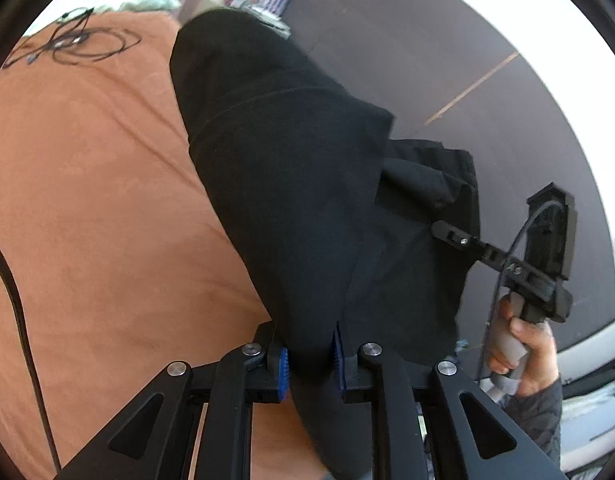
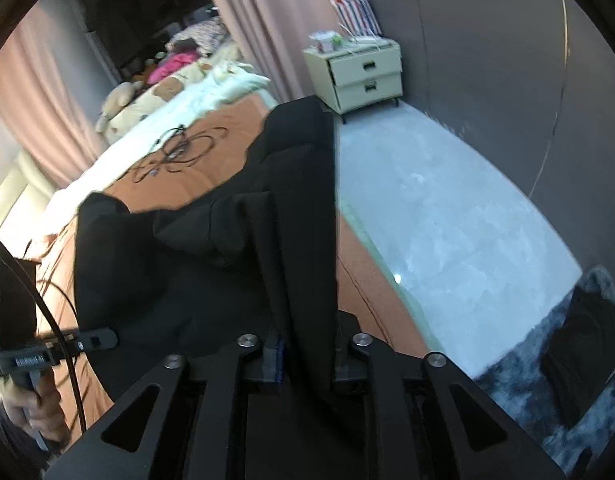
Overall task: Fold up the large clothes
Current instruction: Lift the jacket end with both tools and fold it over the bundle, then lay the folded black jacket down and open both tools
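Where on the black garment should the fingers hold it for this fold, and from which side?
Keep to the near edge of the black garment. The left gripper and right gripper each pinch a bunched fold there, coming from the bed's near side. The cloth stretches away from both over the orange cover, so end grips likely let it hang flat.

you get soft, even daylight in both fisheye views, with black corners and lines that bend hard toward the rim. the white wall (image 1: 567, 92) blows out to glare. the black garment (image 2: 211, 272) swallows detail, and its edges smear with motion blur.
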`<state>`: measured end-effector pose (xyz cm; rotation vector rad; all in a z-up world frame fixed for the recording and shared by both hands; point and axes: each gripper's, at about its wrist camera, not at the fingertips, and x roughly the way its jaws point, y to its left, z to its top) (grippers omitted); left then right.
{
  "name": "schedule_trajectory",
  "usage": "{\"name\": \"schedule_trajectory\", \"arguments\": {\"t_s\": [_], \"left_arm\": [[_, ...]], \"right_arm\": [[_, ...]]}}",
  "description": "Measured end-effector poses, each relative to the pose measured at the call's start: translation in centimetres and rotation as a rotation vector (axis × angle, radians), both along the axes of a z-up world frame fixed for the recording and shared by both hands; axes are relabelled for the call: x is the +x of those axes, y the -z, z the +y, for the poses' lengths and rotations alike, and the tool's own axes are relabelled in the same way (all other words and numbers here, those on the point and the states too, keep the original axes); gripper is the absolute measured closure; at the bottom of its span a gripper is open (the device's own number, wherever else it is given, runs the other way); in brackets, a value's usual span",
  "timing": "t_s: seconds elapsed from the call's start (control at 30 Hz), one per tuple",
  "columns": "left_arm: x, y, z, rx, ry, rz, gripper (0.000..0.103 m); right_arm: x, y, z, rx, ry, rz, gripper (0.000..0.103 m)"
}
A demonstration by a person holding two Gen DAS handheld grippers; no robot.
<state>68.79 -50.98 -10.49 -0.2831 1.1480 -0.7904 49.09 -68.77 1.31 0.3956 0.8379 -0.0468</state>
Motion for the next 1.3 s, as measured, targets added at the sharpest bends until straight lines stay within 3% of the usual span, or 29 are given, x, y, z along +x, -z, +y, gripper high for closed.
{"name": "schedule_trajectory", "arguments": {"t_s": [0.1,0.13,0.17,0.2,0.33,0.53,0.7,0.73,0.9,0.93,0.97,1.0,1.13,1.23,1.3], "left_arm": [[1.3,2.2,-1.0,0.101,0.012,0.007,0.069],[1.3,2.8,-1.3,0.138,0.022,0.004,0.066],[1.6,3.7,-1.4,0.175,0.025,0.006,0.057],[1.6,4.4,-1.1,0.183,0.025,0.012,0.052],[1.3,5.8,0.4,0.149,0.017,0.050,0.052],[-0.1,4.8,1.4,0.117,0.043,0.072,0.052],[-1.7,5.2,1.6,0.117,0.096,0.090,0.052],[-2.1,5.4,1.5,0.115,0.105,0.094,0.052],[-3.2,6.2,0.7,0.119,0.137,0.120,0.052],[-4.0,6.0,0.6,0.113,0.149,0.129,0.053],[-4.2,6.1,0.2,0.101,0.171,0.145,0.060],[-3.9,6.4,-0.1,0.098,0.181,0.150,0.065],[-4.6,6.3,-0.3,0.091,0.182,0.149,0.068],[-5.0,5.9,-0.5,0.098,0.179,0.133,0.068],[-5.5,5.2,-0.5,0.111,0.175,0.119,0.068]], "right_arm": [[1.1,0.5,0.4,-0.045,0.078,0.080,0.062],[1.1,0.5,1.0,-0.101,0.117,0.111,0.044],[1.6,0.1,0.8,-0.115,0.137,0.118,0.039],[1.4,-0.1,0.6,-0.106,0.149,0.114,0.039],[-2.6,-1.7,0.8,-0.041,0.247,0.089,0.039],[-11.3,-0.2,0.8,0.014,0.348,0.094,0.039],[-15.8,1.8,0.7,0.142,0.415,0.063,0.039],[-16.4,2.1,0.8,0.169,0.413,0.051,0.039],[-16.8,4.6,1.7,0.299,0.355,0.030,0.076],[-16.4,4.8,1.7,0.300,0.352,0.029,0.088],[-16.2,4.8,1.5,0.297,0.360,0.018,0.094],[-16.8,4.6,1.0,0.301,0.372,0.006,0.097],[-16.2,4.6,0.7,0.258,0.420,0.000,0.100],[-16.1,4.8,-0.3,0.281,0.475,0.015,0.100],[-15.9,6.1,1.9,0.289,0.502,0.010,0.100]]}}
